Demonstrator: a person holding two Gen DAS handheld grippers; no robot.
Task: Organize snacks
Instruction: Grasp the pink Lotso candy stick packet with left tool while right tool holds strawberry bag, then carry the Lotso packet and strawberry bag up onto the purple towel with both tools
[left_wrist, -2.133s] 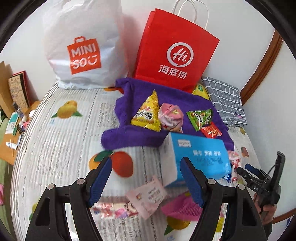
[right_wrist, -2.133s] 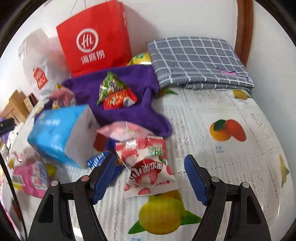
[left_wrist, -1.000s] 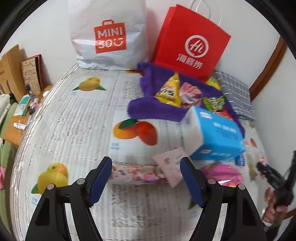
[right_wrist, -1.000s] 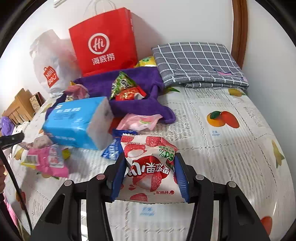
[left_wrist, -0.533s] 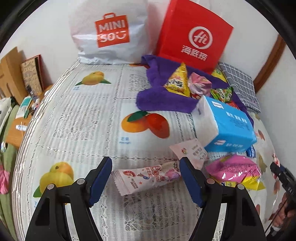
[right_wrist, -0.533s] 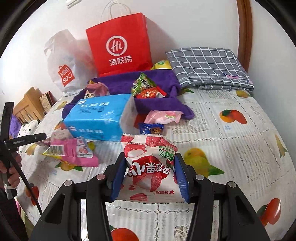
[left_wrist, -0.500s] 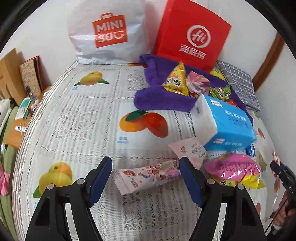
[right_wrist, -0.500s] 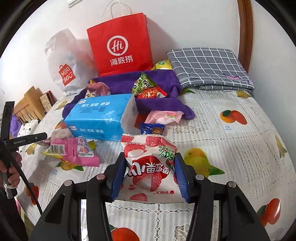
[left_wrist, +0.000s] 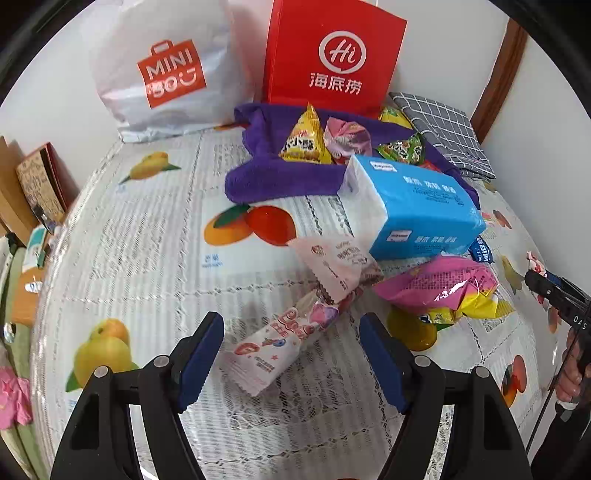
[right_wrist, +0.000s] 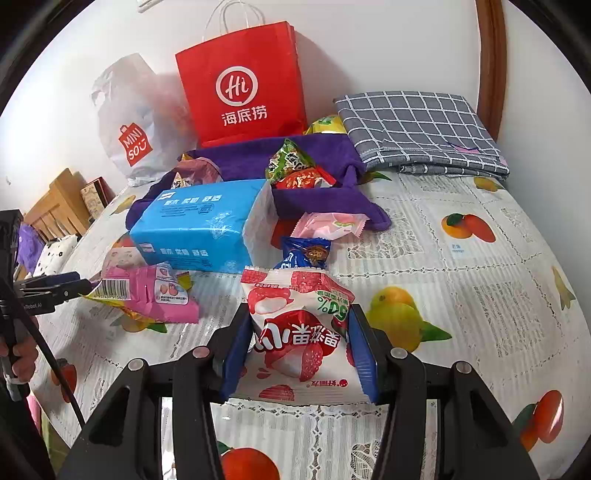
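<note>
Tongs gripping lychee packet, bare tablecloth rightward

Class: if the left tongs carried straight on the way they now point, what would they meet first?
Most likely the long pink-and-white snack stick, lying on the tablecloth between the open left tongs; depth is uncertain.

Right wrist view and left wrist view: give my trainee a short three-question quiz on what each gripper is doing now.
1. True or false: the right gripper is shut on the strawberry snack bag.
2. What lies between the open left gripper's fingers?
A. blue tissue pack
B. long pink-and-white wrapper
C. purple towel
3. What colour is the bag marked Hi?

Key: 1 true; 2 B; 3 red.
</note>
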